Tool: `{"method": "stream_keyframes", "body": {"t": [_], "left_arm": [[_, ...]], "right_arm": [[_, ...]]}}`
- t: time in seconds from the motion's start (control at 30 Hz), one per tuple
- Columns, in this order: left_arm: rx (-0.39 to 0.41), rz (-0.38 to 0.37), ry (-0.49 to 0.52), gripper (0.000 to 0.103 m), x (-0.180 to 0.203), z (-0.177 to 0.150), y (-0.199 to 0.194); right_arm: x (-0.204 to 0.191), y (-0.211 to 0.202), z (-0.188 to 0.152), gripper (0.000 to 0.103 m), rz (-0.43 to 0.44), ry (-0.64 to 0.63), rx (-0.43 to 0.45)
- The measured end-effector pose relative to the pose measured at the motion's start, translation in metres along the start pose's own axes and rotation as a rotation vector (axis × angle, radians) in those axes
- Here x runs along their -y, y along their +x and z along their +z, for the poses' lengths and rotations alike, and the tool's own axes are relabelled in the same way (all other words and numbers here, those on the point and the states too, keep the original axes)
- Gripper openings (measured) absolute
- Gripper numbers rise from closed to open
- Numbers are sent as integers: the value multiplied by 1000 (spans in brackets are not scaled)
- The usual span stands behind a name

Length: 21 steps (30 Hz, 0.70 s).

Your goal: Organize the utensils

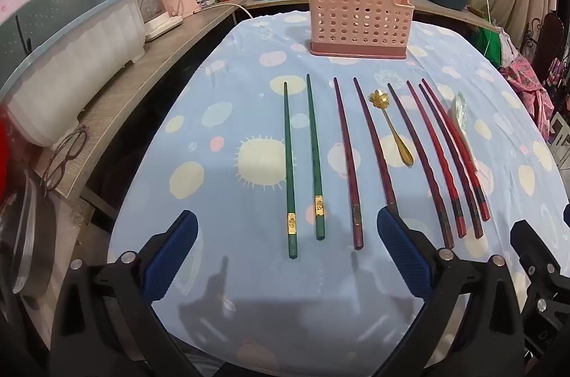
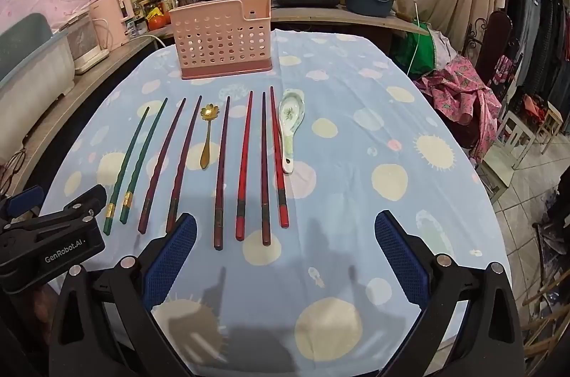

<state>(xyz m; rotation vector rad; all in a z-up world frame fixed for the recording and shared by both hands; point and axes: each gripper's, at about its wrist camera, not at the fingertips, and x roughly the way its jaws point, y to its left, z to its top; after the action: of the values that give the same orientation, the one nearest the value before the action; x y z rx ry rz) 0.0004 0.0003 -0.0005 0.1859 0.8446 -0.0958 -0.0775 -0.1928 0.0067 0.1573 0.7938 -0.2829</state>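
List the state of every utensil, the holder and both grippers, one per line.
Left gripper: open, holding nothing.
Right gripper: open, holding nothing.
Pink holder: upright; contents not visible.
Green chopsticks: flat on the cloth.
Red and dark chopsticks: flat, side by side.
Gold spoon: flat.
Ceramic spoon: flat, bowl up.

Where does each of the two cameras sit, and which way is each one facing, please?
Left wrist: rides the open left tool, low over the table's near edge, facing the green chopsticks and pink holder; the right tool's edge shows at right.
Right wrist: rides the open right tool, further right, facing the red chopsticks and ceramic spoon; the left tool shows at left.
Shared: the utensil row, holder and gold spoon.
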Motion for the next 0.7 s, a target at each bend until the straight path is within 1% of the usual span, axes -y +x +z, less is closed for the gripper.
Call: {"method": "stream_keyframes", "body": {"t": [0.27, 0.47, 0.7], "left_arm": [[-3, -8, 0, 96, 3, -2, -1], [-22, -20, -1, 96, 1, -1, 2], [-17, -20, -2, 96, 1, -2, 1]], "right_arm": [[0, 0, 1, 97, 0, -1, -5], [0, -1, 1, 97, 1, -6, -8], [3, 0, 1, 97, -1, -4, -6]]}}
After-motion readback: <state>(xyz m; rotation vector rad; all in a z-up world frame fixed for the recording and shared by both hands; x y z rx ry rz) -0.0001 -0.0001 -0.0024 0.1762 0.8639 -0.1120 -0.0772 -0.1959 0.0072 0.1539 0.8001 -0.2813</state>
